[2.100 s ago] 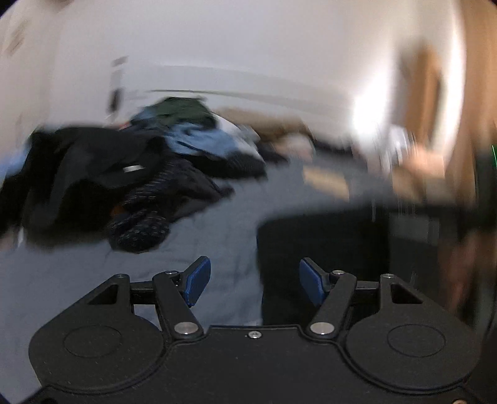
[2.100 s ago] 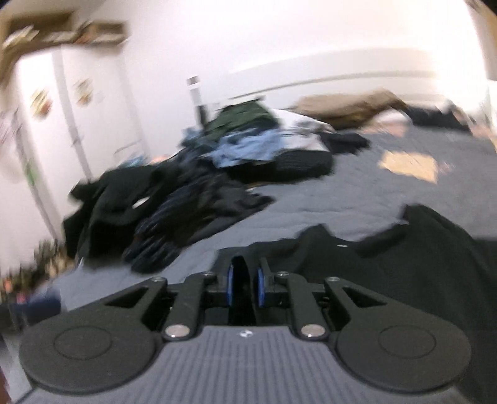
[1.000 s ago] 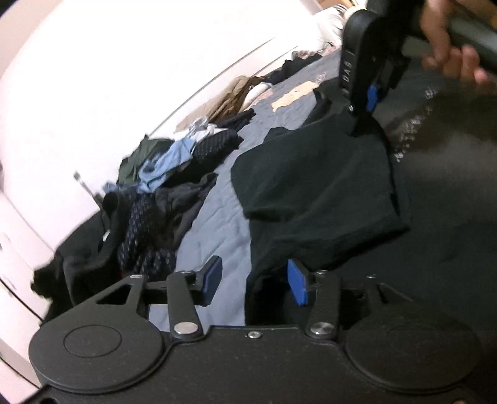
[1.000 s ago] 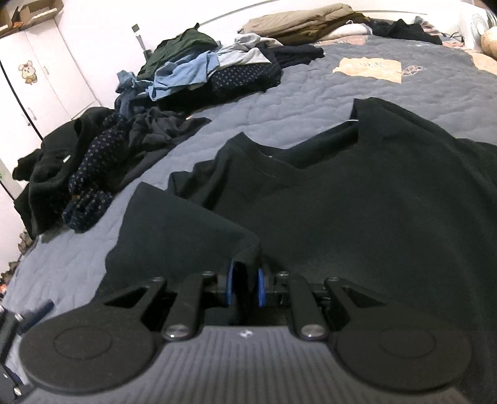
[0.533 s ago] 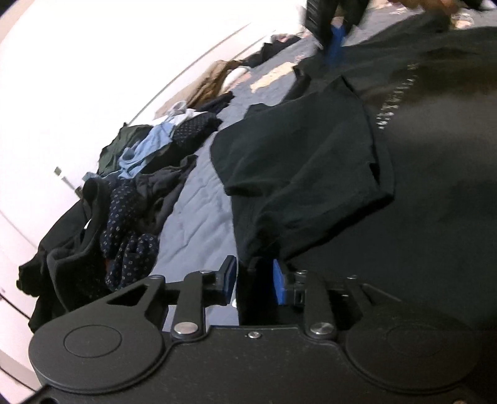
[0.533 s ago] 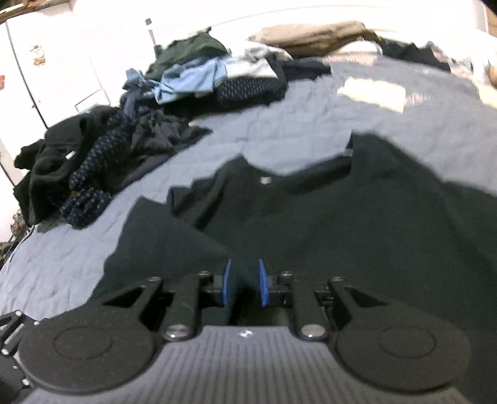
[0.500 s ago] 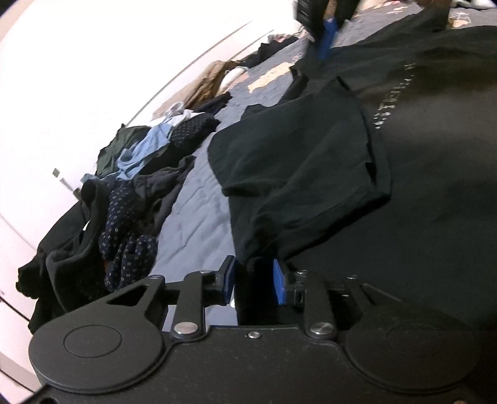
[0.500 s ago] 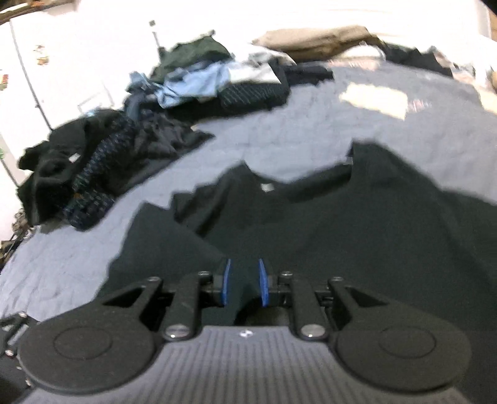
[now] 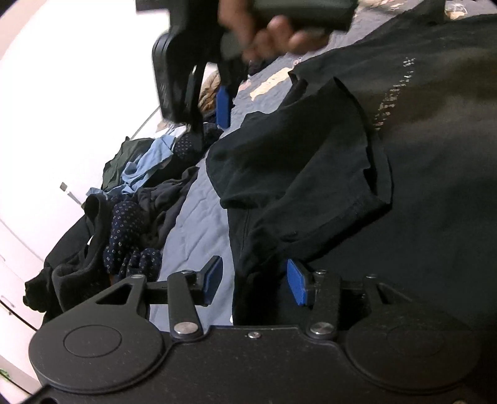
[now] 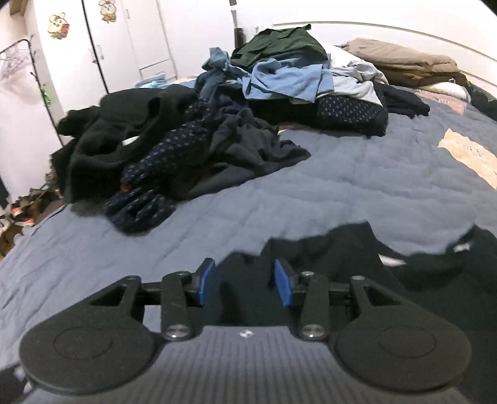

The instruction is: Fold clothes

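Note:
A black T-shirt (image 9: 435, 161) lies spread on the grey-blue quilt (image 10: 341, 174), with one sleeve (image 9: 304, 161) folded in over its body. In the left wrist view, my left gripper (image 9: 254, 281) sits low at the shirt's near side edge. Its jaws are opening, and the cloth edge lies loose between the blue pads. My right gripper (image 10: 244, 281) hovers over the shirt's collar end (image 10: 341, 248). Its jaws are opening too, and nothing is pressed between them. A hand (image 9: 279, 28) holds this right gripper (image 9: 211, 102) raised above the bed.
A heap of dark and dotted clothes (image 10: 186, 149) lies on the bed's far left. Behind it are light-blue and green garments (image 10: 285, 74). Tan folded bedding (image 10: 403, 59) sits at the headboard. White wardrobe doors (image 10: 124, 46) stand beyond the bed, and floor clutter (image 10: 18, 217) lies at the left edge.
My right gripper let go of the folded sleeve, opened, and swung up and to the left, away from the shirt. My left gripper's jaws narrowed on the shirt edge, then widened again.

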### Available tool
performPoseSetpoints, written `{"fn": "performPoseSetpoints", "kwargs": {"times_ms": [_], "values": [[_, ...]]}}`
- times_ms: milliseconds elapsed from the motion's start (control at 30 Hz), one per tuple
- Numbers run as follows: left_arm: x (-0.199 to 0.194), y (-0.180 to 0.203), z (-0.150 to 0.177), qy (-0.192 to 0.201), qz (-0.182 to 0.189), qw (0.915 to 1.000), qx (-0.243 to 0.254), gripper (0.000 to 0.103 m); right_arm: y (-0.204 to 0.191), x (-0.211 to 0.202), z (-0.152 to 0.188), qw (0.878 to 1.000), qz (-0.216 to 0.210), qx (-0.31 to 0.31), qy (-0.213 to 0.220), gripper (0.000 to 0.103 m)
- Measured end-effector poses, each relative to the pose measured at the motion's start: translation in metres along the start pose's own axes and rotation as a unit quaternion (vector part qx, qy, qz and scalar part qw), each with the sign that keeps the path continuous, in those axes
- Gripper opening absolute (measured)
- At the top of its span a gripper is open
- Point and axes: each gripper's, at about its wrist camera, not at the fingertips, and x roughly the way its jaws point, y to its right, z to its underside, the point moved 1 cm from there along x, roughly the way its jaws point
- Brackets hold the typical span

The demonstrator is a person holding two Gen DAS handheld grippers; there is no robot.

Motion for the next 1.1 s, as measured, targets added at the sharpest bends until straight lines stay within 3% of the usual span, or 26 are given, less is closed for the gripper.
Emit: {"fn": "performPoseSetpoints", "kwargs": {"times_ms": [100,133,167,200,533,633,733,767,933,1000,1100], "values": [[0.002,0.001,0.001,-0.005,0.01,0.9999,-0.006,0.025,-0.008,0.02,-0.007,1.0,-0.006,-0.008,-0.023,0.04],[0.003,0.001,0.002,-0.007,0.011,0.9999,-0.009,0.022,-0.011,0.025,-0.007,0.999,-0.002,-0.013,-0.031,0.032],[0.004,0.001,0.003,-0.008,0.013,0.9998,-0.013,0.019,-0.014,0.03,-0.006,0.999,0.003,-0.016,-0.038,0.014],[0.004,-0.001,0.003,-0.01,0.016,0.9996,-0.021,0.015,-0.016,0.034,-0.005,0.999,0.008,-0.02,-0.046,0.005],[-0.009,-0.046,0.007,-0.023,0.071,0.99,-0.119,0.008,0.021,0.027,-0.008,0.995,0.015,0.095,0.03,0.004],[-0.003,-0.038,0.011,-0.045,0.042,0.9927,-0.104,0.013,0.019,0.037,-0.008,0.996,0.001,0.086,0.032,0.004],[-0.003,-0.026,0.016,-0.058,0.028,0.9958,-0.065,0.016,0.015,0.039,-0.011,0.997,0.014,0.065,0.043,0.008],[-0.006,-0.029,0.016,-0.053,0.031,0.9956,-0.07,0.018,0.015,0.037,-0.013,0.997,0.015,0.062,0.045,0.008],[-0.018,-0.054,0.01,-0.033,0.046,0.9917,-0.116,0.047,0.022,0.011,-0.018,0.997,0.022,0.046,0.052,0.009],[-0.023,-0.068,0.009,-0.027,0.048,0.9886,-0.14,0.049,0.022,-0.01,-0.011,0.997,0.023,0.022,0.065,0.009],[-0.03,-0.094,0.011,-0.02,0.045,0.9761,-0.212,0.049,0.019,-0.036,0.008,0.997,0.025,-0.007,0.069,0.011]]}}
